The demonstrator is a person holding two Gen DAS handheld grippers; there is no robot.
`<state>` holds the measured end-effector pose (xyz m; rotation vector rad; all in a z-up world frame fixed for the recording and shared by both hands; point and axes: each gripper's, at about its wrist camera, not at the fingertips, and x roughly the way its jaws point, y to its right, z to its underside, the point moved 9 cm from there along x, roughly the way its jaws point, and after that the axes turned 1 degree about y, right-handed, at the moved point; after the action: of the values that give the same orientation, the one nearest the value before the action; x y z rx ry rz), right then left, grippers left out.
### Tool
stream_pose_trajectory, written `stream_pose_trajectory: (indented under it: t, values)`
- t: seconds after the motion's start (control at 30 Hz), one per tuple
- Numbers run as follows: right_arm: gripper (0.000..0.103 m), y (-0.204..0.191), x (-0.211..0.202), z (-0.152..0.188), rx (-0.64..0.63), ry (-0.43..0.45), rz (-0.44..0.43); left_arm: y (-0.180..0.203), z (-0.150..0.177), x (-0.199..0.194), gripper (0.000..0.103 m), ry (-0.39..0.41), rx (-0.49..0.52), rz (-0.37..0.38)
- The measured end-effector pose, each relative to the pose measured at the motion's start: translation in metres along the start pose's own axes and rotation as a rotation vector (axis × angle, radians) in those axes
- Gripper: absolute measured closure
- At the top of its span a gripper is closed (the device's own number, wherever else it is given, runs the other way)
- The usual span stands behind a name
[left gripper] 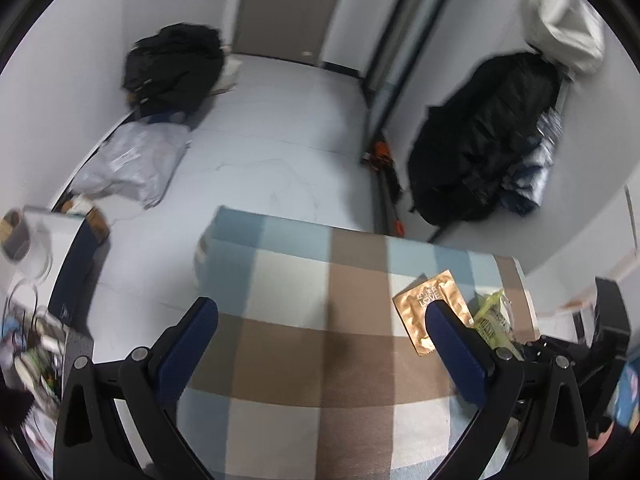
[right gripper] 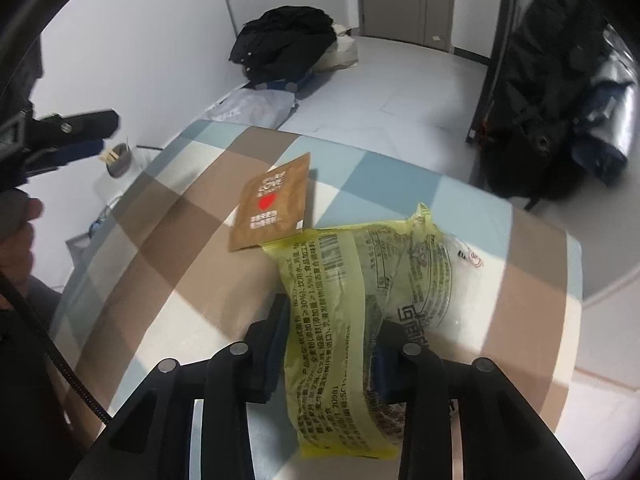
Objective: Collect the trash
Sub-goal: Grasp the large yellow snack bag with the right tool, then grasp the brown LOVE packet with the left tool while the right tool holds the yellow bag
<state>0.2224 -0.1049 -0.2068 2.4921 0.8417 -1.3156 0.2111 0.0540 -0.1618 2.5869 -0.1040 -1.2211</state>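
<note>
Right gripper (right gripper: 332, 344): jaws clenched on a crinkled yellow-green plastic food wrapper (right gripper: 360, 288) printed with black text, which runs forward from between them across the checked brown, cream and blue cloth (right gripper: 168, 248). Flat gold foil sachet (right gripper: 272, 208) with a red heart: just beyond those jaws, touching the wrapper's far corner. Left gripper (left gripper: 320, 320): jaws released, nothing between them, the sachet just beside the right-hand jaw.

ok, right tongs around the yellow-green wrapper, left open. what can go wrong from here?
1. The right tongs pinch only the near end of the yellow-green wrapper; thin, crinkly film could slip free on lifting.
2. The wrapper's far corner overlaps the brown sachet, so pulling it may drag the sachet across the checkered cloth.
3. The left tongs are open beside the sachet; flat foil may be hard to pinch.
</note>
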Motion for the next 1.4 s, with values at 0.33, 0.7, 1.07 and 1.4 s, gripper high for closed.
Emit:
stream_pose_trajectory:
  t: [0.33,0.7,1.07,1.4]
  values:
    - [0.084,-0.004,-0.028,0.037,0.052,-0.017,-0.073,0.075,0.017,0.020,0.001,-0.123,0.339,0.104]
    - [0.085,0.008,-0.049,0.069,0.164,0.011,-0.115,0.108,0.050,0.069,0.001,-0.338,0.661,0.075]
    - [0.085,0.024,-0.061,0.074,0.227,0.054,-0.154,0.095,0.057,0.087,0.001,-0.454,0.744,0.079]
    - [0.085,0.031,-0.065,0.068,0.263,0.098,-0.193,0.105,0.058,0.078,0.016,-0.461,0.818,0.117]
